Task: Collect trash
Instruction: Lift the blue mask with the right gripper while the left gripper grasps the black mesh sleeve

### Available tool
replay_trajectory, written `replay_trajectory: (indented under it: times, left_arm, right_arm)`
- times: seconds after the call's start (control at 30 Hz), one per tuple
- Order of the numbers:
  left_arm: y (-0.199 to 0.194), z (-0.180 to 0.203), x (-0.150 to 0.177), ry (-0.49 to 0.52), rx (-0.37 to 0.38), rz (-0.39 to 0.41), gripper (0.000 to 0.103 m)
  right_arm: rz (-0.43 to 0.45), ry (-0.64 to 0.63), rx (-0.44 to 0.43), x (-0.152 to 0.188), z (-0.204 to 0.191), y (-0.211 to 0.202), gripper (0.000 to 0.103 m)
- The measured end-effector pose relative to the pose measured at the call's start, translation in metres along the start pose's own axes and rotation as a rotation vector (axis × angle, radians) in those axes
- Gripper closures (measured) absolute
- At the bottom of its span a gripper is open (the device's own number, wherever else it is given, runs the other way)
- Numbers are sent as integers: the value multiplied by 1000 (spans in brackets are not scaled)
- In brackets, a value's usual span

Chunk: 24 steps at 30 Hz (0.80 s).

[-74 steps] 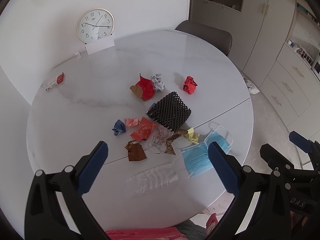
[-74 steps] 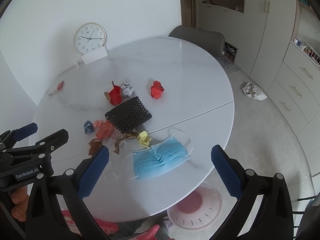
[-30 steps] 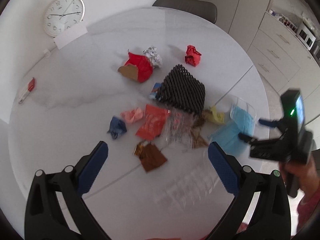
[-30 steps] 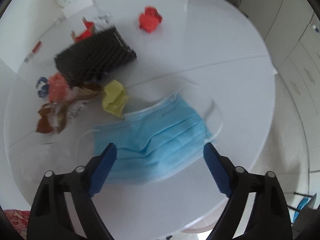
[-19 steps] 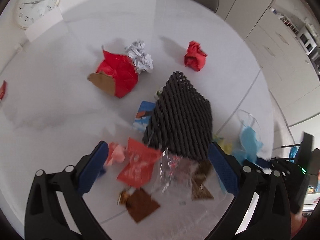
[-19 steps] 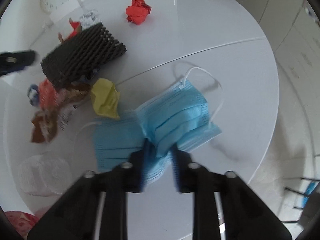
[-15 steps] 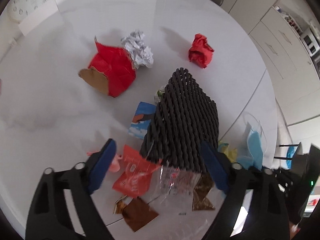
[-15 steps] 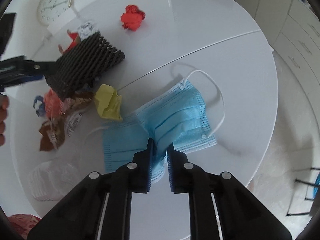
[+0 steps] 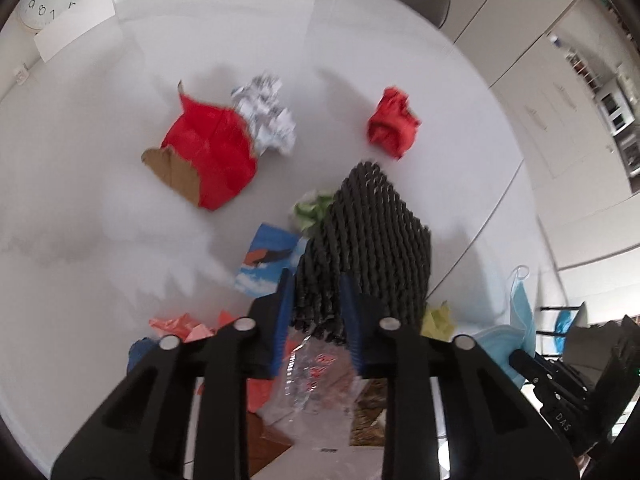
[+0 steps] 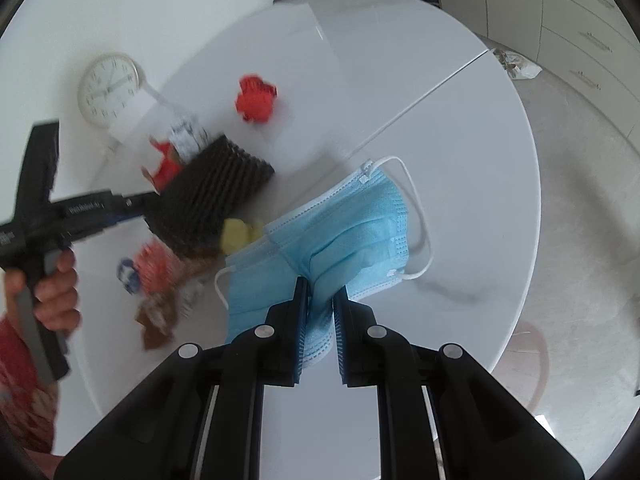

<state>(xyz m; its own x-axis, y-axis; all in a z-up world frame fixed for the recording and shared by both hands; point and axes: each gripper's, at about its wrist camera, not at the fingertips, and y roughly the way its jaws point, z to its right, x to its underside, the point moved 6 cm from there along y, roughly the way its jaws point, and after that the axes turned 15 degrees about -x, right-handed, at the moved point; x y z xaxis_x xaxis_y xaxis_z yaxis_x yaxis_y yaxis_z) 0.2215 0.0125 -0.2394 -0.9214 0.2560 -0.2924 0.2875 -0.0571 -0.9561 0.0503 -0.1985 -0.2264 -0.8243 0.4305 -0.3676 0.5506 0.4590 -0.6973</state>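
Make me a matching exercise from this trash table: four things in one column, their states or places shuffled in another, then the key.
Things:
1. face mask
2. black foam mesh
3. red paper ball
4. clock

States:
A. lying loose, untouched
B. pinched by the left gripper
C. leaning at the wall
D. pinched by the right gripper

Pairs: 1-D, 2-B, 3-A, 4-C

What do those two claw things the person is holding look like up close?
Each is a black plastic frame with silver rivets at the joints and two fingers with ribbed blue pads. The left gripper bears small white lettering in the right wrist view; the right gripper reads "DAS". A bare hand grips a grey handle beside a red patterned sleeve.
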Motion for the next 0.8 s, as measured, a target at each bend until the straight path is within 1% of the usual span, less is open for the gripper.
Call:
replay_trajectory:
  times: [0.07,0.13,0.2,0.27,0.3,0.33,0.37,0.4,0.43,0.53,0.7,0.77,0.8]
  left_arm:
    - [-6,4,0,3,13,15,86]
    - [-10,5,-2,2,14,24,86]
    - [-14,7,0,-3,53,13,86]
    - [-14,5,0,-8,68,3,85]
    - [-14,6,0,-2,71,-1,78]
    - [-12,5,-1,-1,63,-4,61]
    - [-8,3,-1,-4,52,-3,52]
    - [-7,1,-1,-10,43,1,41]
    - [-6,0,-1,-18,41,3,36]
    - [4,-4,-3,-27,32,-18,27]
    - [25,-6,4,-17,2,-83,27]
    - [29,-6,7,-15,-1,-90,42]
    - [29,-6,8,-17,5,-91,56]
  right_arm:
    - [19,12,-16,-4,2,-6,89]
    - [33,17,-21,-7,5,-11,89]
    - [44,20,-20,-10,7,-14,89]
    - [53,26,-20,-9,11,-19,89]
    - [55,32,-23,-9,12,-20,89]
    - [57,38,-23,-9,13,-20,89]
    - [62,43,-23,-9,15,-21,88]
    - [64,47,-23,-8,16,-23,88]
    - [65,49,-23,-7,17,-24,87]
    - [68,56,-24,-4,19,-25,87]
    - [65,65,-26,0,22,-24,87]
    - [66,64,-26,0,21,-25,87]
    - [64,64,-26,0,20,-24,87]
